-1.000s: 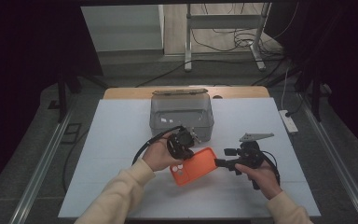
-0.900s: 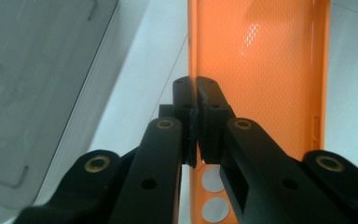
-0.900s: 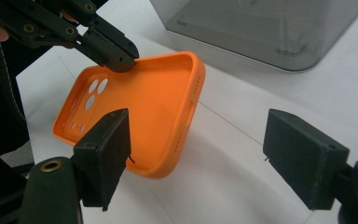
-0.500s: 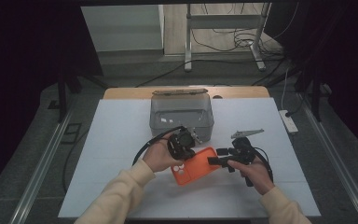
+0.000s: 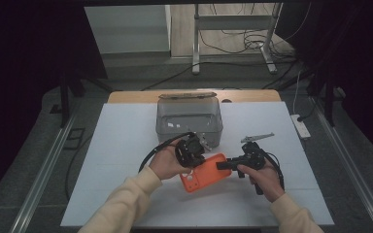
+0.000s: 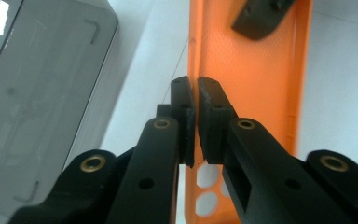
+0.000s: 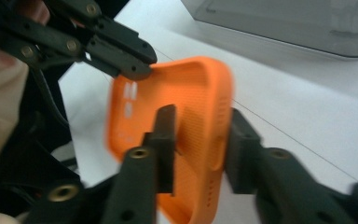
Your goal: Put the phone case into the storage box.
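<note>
An orange phone case (image 5: pixel 204 175) is held just above the white table (image 5: pixel 121 145), hollow side up. My left gripper (image 5: pixel 195 161) is shut on its left rim; in the left gripper view (image 6: pixel 196 88) the pads pinch the thin orange wall (image 6: pixel 256 84). My right gripper (image 5: pixel 221 165) is at the case's right end. Its jaws (image 7: pixel 203 114) have just been closing and straddle the case's side wall (image 7: pixel 191 88), one finger inside and one outside. A gap still shows at the inner pad. The picture there is blurred.
A clear grey plastic bin (image 5: pixel 189 121) stands just behind the grippers, close to the left gripper (image 6: pixel 37 93). A wooden board (image 5: pixel 187 95) lies behind it. A white power strip (image 5: pixel 301 127) sits off the table's right edge. Both forearms come in from the bottom.
The right gripper has moved left to the case's right end, and its jaws now straddle the rim. The left gripper and the case have stayed in place.
</note>
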`<state>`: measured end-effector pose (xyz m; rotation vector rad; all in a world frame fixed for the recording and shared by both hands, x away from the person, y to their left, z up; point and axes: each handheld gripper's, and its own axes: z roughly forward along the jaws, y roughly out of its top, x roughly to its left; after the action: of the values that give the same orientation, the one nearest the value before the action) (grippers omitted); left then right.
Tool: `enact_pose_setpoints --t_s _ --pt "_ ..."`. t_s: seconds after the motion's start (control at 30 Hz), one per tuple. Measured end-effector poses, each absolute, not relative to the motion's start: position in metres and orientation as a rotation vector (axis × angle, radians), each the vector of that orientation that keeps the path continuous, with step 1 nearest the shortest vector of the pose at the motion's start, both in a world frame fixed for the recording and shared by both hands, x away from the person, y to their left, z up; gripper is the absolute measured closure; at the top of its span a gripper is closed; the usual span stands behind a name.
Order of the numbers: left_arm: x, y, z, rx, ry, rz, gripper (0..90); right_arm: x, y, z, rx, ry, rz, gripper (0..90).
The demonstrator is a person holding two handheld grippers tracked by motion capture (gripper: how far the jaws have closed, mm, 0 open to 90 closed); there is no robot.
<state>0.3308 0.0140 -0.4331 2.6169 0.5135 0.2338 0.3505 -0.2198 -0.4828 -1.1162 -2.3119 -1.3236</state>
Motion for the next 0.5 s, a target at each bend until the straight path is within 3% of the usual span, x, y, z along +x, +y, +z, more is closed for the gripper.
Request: enact_pose_setpoints --t_s 0.07,0.37,0.5 --pt "0.329 0.014 -0.433 2.615 0.5 0.243 85.1 0.352 -0.223 -0.482 -1.116 -2.26 -1.344 78.8" --pt "0.327 0.021 -0.426 2.564 0.483 0.24 83.3 0.349 -0.227 -0.477 -1.087 -2.233 -1.426 79.7" --pt "0.328 0.026 -0.422 2.525 0.48 0.2 67.4 0.348 -0.23 -0.473 -1.075 -2.235 -1.456 79.8"
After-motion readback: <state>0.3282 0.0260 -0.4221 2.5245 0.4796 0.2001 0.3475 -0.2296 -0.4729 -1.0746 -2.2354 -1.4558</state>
